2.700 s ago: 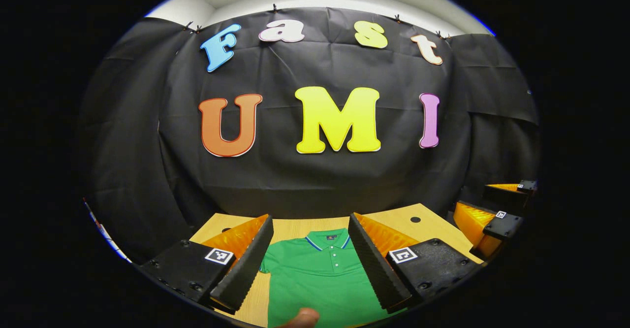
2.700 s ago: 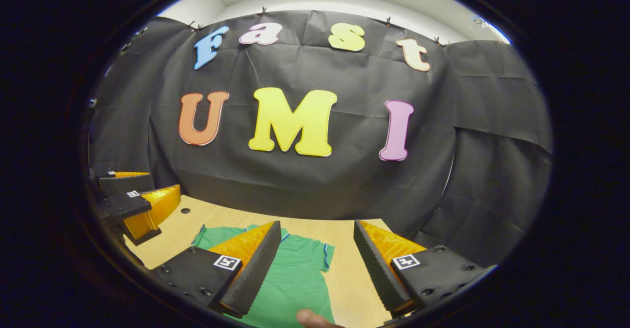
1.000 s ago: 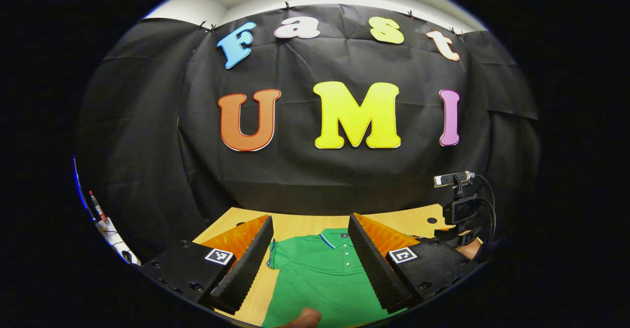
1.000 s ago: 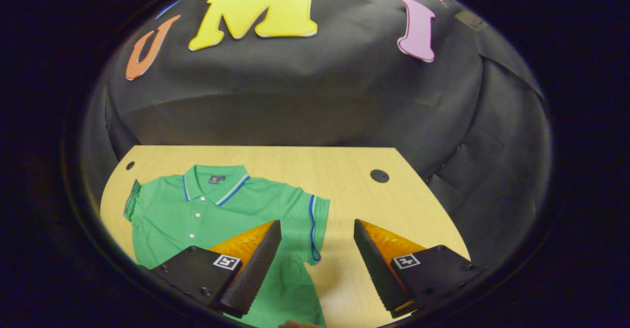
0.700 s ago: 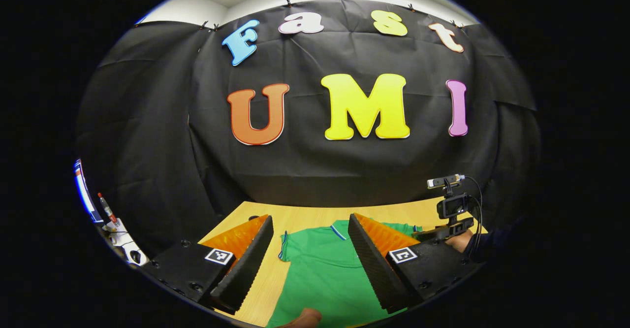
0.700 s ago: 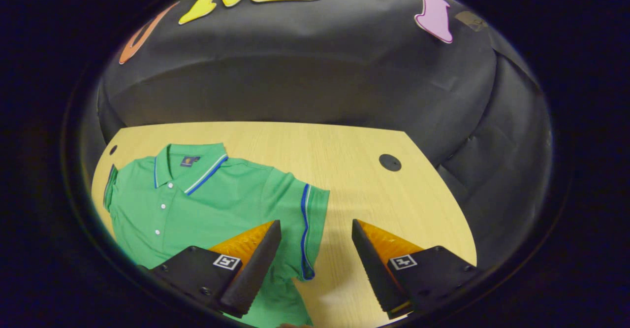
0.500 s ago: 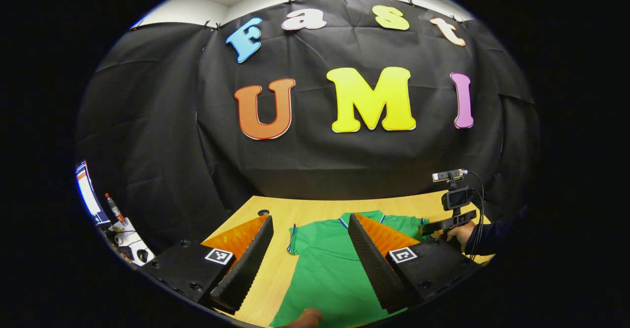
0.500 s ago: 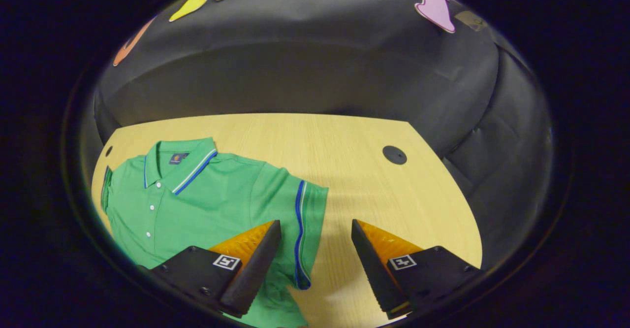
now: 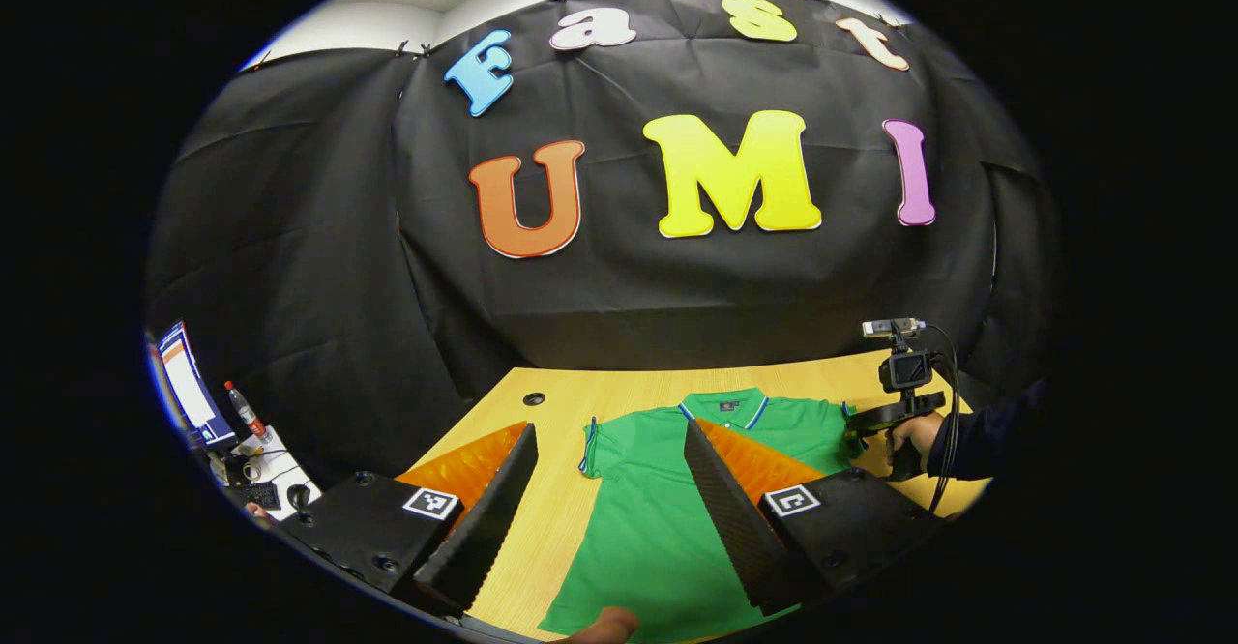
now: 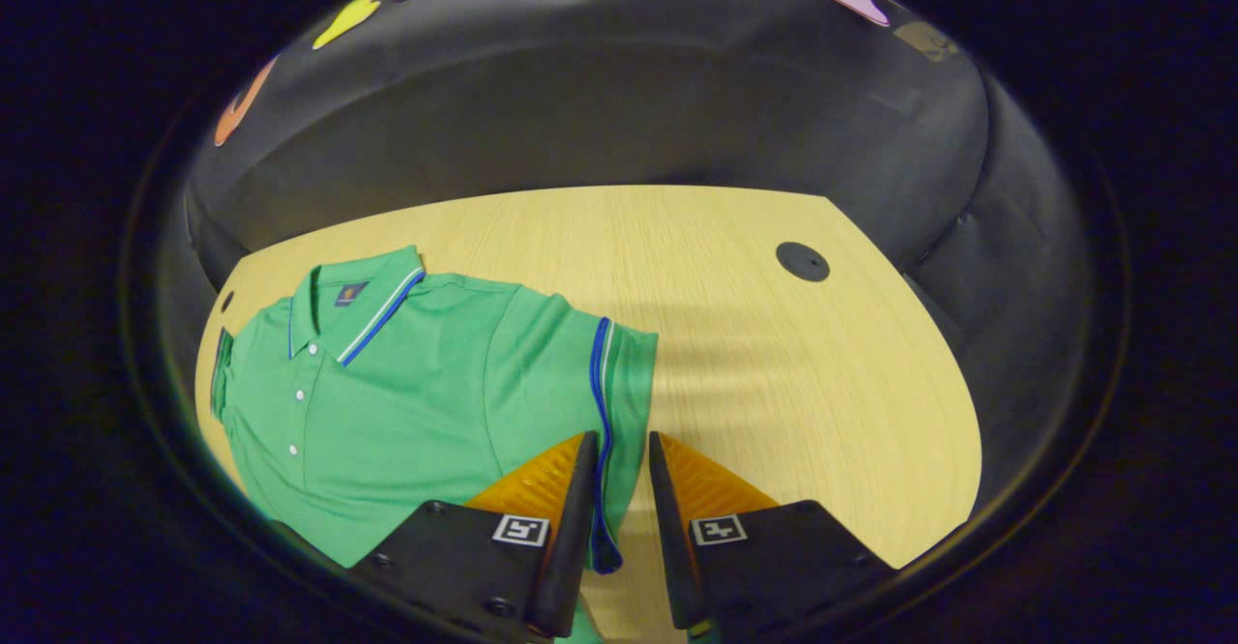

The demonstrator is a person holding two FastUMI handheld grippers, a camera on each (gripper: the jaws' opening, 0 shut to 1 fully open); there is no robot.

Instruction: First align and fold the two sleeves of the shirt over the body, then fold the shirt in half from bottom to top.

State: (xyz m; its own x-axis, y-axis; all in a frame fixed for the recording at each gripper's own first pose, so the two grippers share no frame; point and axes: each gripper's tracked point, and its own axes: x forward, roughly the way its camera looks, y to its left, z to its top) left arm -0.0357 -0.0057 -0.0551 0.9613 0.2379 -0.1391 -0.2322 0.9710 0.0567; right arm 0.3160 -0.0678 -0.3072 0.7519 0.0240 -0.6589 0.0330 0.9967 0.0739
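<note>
Green polo shirt (image 10: 406, 402) lies flat, front up, on the wooden table (image 10: 793, 383), collar toward the far wall. Soft, light knit, will drape and wrinkle, probably slides easily on the smooth wood; best hold is the sleeve cuff edge or hem corners, pinching little fabric. Right gripper (image 10: 619, 489) has its fingers nearly closed around the blue-striped cuff of the sleeve (image 10: 609, 402) just ahead of it; whether both fingers actually press the cloth, cannot tell. Left gripper (image 9: 609, 499) is spread wide, holding nothing, the shirt body between and ahead of its fingers, the other sleeve (image 9: 592, 436) just ahead. Versus half a second ago: right fingers were wide apart beside the cuff, now drawn in on it; left gripper has tipped down a bit, showing more table and shirt.
</note>
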